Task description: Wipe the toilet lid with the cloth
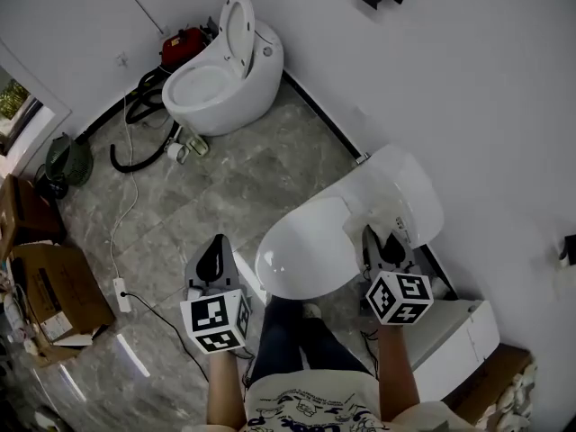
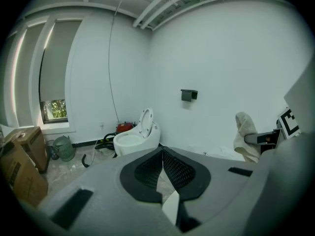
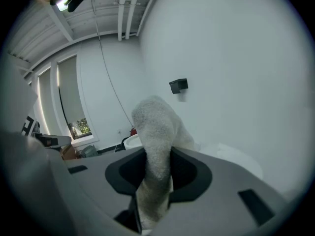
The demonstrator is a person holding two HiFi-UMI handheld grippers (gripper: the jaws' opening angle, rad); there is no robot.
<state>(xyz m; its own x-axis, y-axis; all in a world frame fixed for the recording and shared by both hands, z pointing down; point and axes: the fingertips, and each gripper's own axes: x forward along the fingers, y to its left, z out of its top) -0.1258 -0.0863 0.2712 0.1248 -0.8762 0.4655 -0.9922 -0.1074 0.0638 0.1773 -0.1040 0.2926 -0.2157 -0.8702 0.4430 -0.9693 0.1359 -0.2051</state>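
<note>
The near toilet's closed white lid [image 1: 310, 252] lies just below me, its white top also in the right gripper view [image 3: 234, 157]. My right gripper [image 1: 384, 241] hovers over the lid's rear right side. It is shut on a pale fluffy cloth [image 3: 155, 141], which stands up between the jaws [image 3: 156, 167]. From the left gripper view the cloth [image 2: 244, 135] hangs off the right gripper [image 2: 263, 138]. My left gripper [image 1: 214, 248] is held over the floor to the left of the toilet, its dark pads [image 2: 162, 156] closed together with nothing in them.
A second toilet [image 1: 220, 75] with its lid raised stands at the far wall, beside a red device [image 1: 183, 45] and a black hose [image 1: 135, 142]. Cardboard boxes [image 1: 49, 295] sit at left, a power strip [image 1: 121, 293] lies on the floor, a white box [image 1: 459, 340] at right.
</note>
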